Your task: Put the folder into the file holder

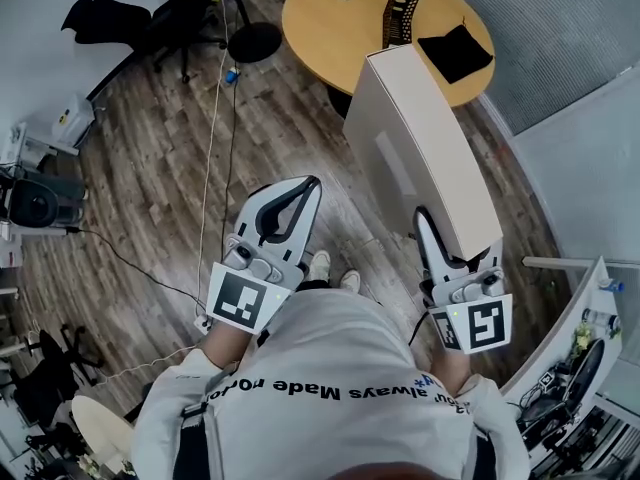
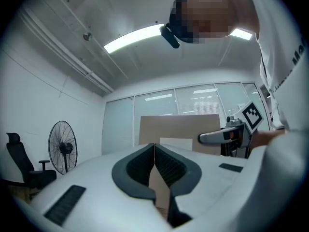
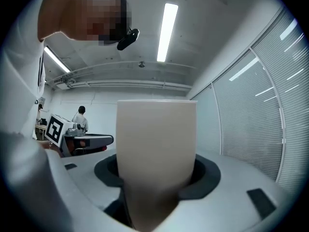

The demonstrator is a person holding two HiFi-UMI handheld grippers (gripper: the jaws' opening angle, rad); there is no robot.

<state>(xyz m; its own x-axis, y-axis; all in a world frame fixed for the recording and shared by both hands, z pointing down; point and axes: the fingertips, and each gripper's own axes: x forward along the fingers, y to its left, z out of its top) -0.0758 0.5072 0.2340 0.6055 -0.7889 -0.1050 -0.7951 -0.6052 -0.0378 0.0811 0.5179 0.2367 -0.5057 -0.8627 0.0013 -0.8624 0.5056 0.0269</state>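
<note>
The right gripper (image 1: pixel 452 243) clamps the near end of the beige folder (image 1: pixel 420 143), jaws set wide on its thick spine. In the head view only 1 jaw shows; the folder covers the other. The folder is held in the air, pointing away from the person toward the table (image 1: pixel 320 18), not in the holder (image 1: pixel 403 8). The black mesh holder stands on the table, its lower part hidden behind the folder's far end. In the right gripper view the folder fills the middle and blocks whatever lies ahead; its lower edge is blurred. The left gripper (image 1: pixel 308 186) is empty, its 2 jaw tips touching.
</note>
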